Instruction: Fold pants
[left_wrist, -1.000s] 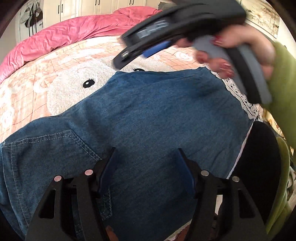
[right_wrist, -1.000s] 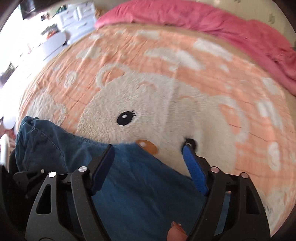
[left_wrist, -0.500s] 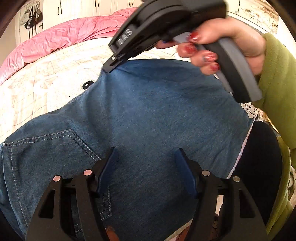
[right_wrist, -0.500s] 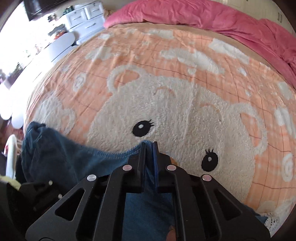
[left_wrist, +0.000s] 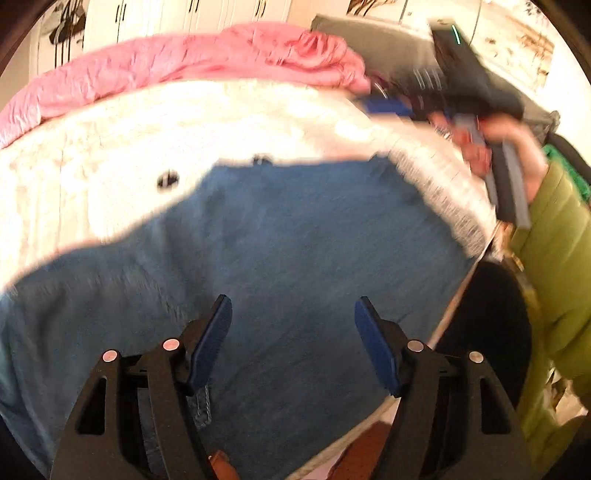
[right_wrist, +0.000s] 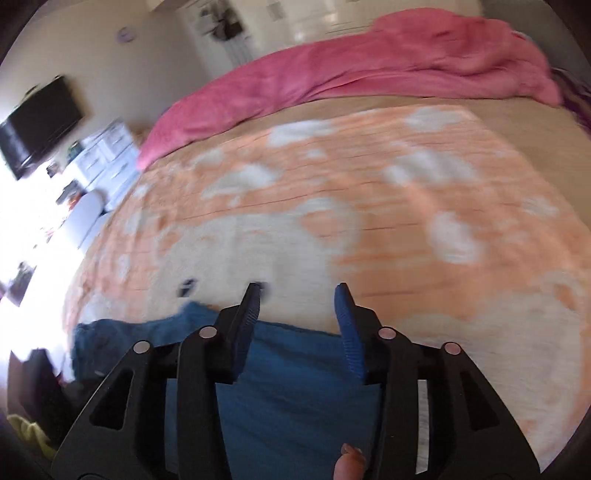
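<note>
The blue denim pants (left_wrist: 288, 258) lie folded on the bed near its front edge. My left gripper (left_wrist: 293, 321) is open and empty, just above the denim. In the left wrist view my right gripper (left_wrist: 436, 92) is lifted above the bed at the upper right, blurred by motion. In the right wrist view my right gripper (right_wrist: 297, 306) is open and empty, above the far edge of the pants (right_wrist: 295, 387).
The bed carries a peach and white bear blanket (right_wrist: 369, 206) with a pink duvet (right_wrist: 351, 77) bunched along its far side. A TV (right_wrist: 37, 125) and white drawers (right_wrist: 107, 155) stand at the left. My green sleeve (left_wrist: 554, 266) is at the right.
My right gripper opened and let go of the far edge of the pants, then lifted up and away to the right. The denim settled flat. My left gripper stayed open and rose slightly.
</note>
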